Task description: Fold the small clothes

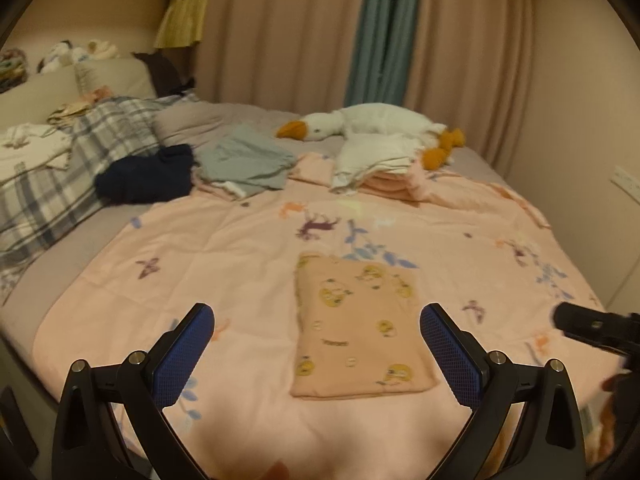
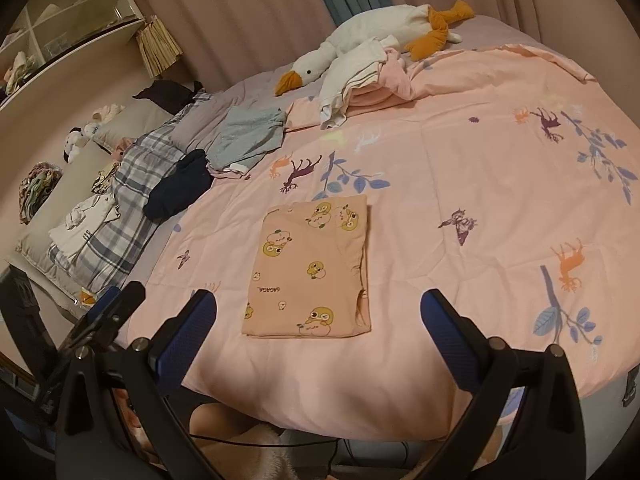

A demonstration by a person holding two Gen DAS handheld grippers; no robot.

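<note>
Peach duck-print garment (image 2: 310, 268) is lying folded into a neat rectangle on the pink quilt (image 2: 460, 200), flat and touched by neither tool; going left to right across the bed in the right wrist view, a plaid blanket (image 2: 120, 208) is draping over the pillows at the far left; a dark navy garment (image 2: 180, 188) is sitting crumpled just beside it; a grey-blue garment (image 2: 244, 136) is lying loosely spread next to that; a white goose plush (image 2: 372, 32) is stretching along the far edge by the curtains, with a stack of folded pink and white clothes (image 2: 360, 88) resting against it.

The left hand-held gripper (image 1: 316, 344) is hovering above the quilt with its blue-padded fingers spread wide, holding nothing, the folded garment showing between them; the right hand-held gripper (image 2: 318, 332) is likewise hanging with its fingers wide apart and empty, the near edge of the garment lying just beyond its fingertips; the black tip of the left tool is poking into the lower left of the right wrist view.
</note>
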